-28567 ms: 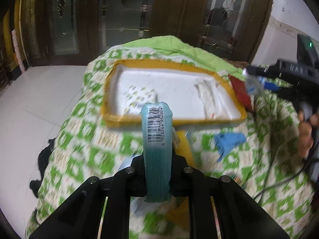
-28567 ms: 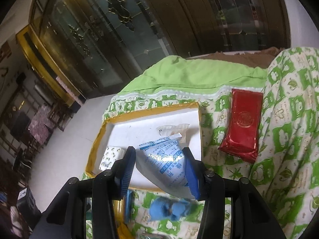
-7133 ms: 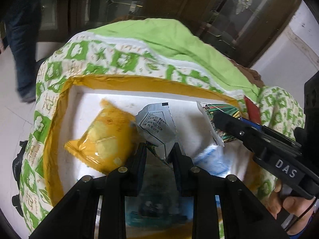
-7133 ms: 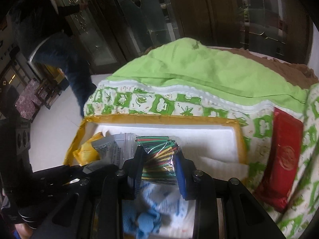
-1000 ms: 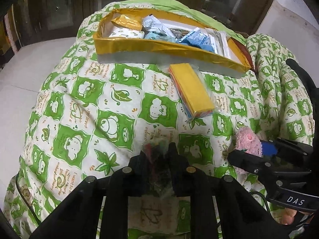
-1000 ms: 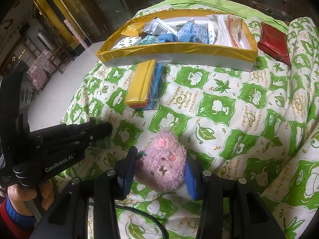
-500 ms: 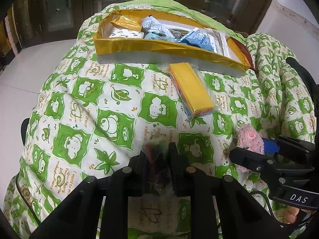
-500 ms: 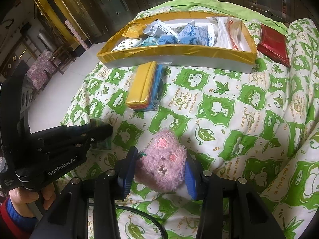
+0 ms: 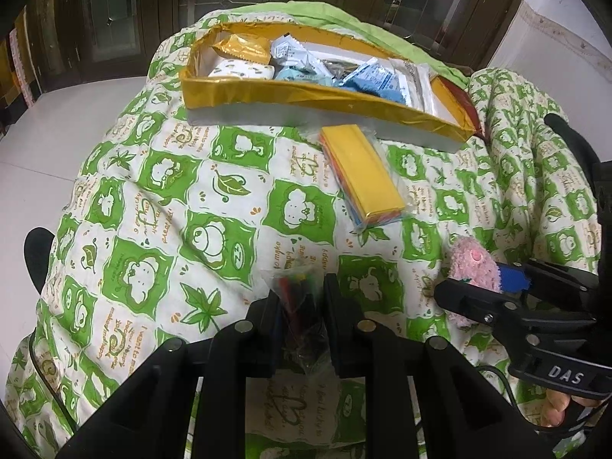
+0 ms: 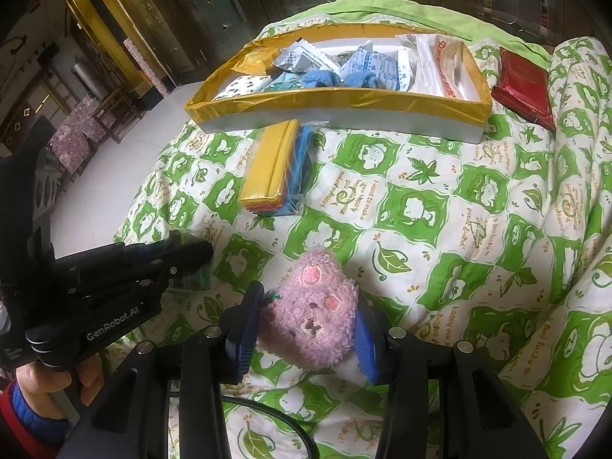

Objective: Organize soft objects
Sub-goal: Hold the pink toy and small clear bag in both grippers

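Green-and-white quilt (image 9: 214, 199) covers the bed, with a gold-rimmed tray (image 9: 267, 93) of packets at its far end. Left gripper (image 9: 300, 306) is pinched nearly shut on a clear bag (image 9: 298, 294); its contents are hard to make out. Right gripper (image 10: 306, 325) clamps a pink plush toy (image 10: 317, 313), its underside hidden.

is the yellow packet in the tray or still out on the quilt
Out: the yellow packet lies on the quilt, just in front of the tray.

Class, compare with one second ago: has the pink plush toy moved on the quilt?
No. The plush toy sits between the right claw tips, same place relative to the yellow pack.
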`<control>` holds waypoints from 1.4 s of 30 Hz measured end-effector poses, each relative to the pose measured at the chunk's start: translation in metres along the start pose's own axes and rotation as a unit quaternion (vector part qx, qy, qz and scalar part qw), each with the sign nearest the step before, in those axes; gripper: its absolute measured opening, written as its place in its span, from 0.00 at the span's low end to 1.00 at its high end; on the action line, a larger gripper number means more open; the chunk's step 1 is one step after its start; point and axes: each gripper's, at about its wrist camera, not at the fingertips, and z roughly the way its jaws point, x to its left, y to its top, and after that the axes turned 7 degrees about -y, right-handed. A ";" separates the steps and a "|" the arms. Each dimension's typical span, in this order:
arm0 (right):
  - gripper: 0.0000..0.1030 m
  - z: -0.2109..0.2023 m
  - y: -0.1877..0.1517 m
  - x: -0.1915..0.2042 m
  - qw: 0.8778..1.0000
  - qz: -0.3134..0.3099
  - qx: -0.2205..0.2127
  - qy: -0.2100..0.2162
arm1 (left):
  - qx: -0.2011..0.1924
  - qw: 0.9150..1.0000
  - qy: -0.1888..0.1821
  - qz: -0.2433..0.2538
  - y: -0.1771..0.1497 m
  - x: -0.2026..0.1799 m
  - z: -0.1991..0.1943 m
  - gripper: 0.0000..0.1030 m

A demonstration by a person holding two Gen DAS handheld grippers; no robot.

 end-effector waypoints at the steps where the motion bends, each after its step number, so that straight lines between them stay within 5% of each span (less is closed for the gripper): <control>1: 0.46 -0.001 0.000 0.000 1.000 0.000 -0.002 -0.001 | -0.003 1.000 -0.001 0.001 0.000 -0.001 -0.002 0.18; 24: 0.45 -0.005 0.014 0.006 1.000 0.006 -0.019 0.004 | -0.072 0.994 -0.005 -0.076 -0.028 0.010 -0.100 0.17; 42: 0.45 -0.029 0.014 0.006 0.998 0.003 -0.057 0.022 | -0.074 0.993 0.012 -0.087 -0.031 0.001 -0.118 0.17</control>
